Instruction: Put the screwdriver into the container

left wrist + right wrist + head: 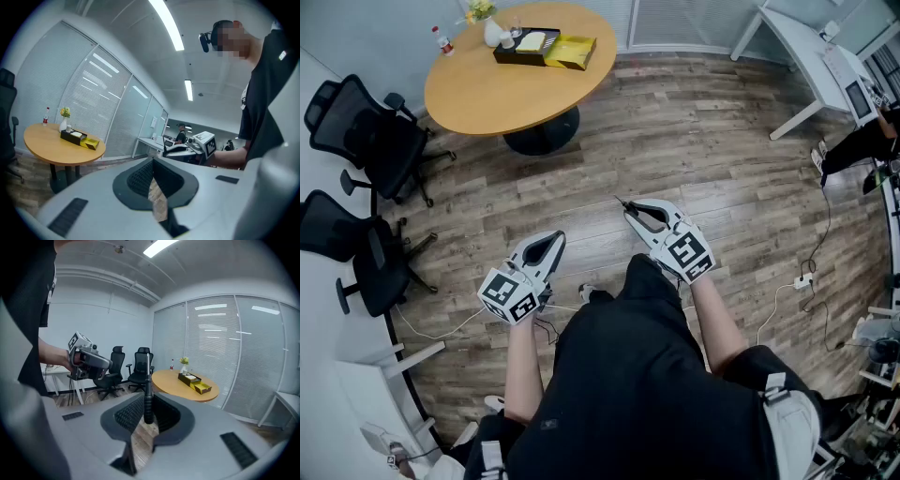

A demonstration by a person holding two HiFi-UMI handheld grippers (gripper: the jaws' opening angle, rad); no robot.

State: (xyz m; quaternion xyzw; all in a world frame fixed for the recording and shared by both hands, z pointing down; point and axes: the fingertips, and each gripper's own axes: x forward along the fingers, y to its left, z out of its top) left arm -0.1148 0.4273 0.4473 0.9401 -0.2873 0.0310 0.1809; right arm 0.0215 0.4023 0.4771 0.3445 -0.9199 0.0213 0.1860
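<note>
In my right gripper [630, 212] is a screwdriver [148, 405] with a black handle, its thin shaft pointing straight out past the fingertips [620, 202]. That gripper [148, 398] is shut on the handle. My left gripper [556, 241] hangs beside it at waist height, shut with nothing between its pads [140, 176]. The container, a black box [525, 45] with a yellow box [571, 52] against it, sits on the far side of a round wooden table [502, 89]. It shows small in both gripper views, black box [72, 136] and black box [189, 378]. Both grippers are well short of the table, over wooden floor.
Two black office chairs [366, 131] [352, 248] stand at the left. On the table are a white vase [492, 33] and a bottle [442, 40]. A white desk [811, 52] is at the back right. Cables and a power strip [803, 280] lie on the floor.
</note>
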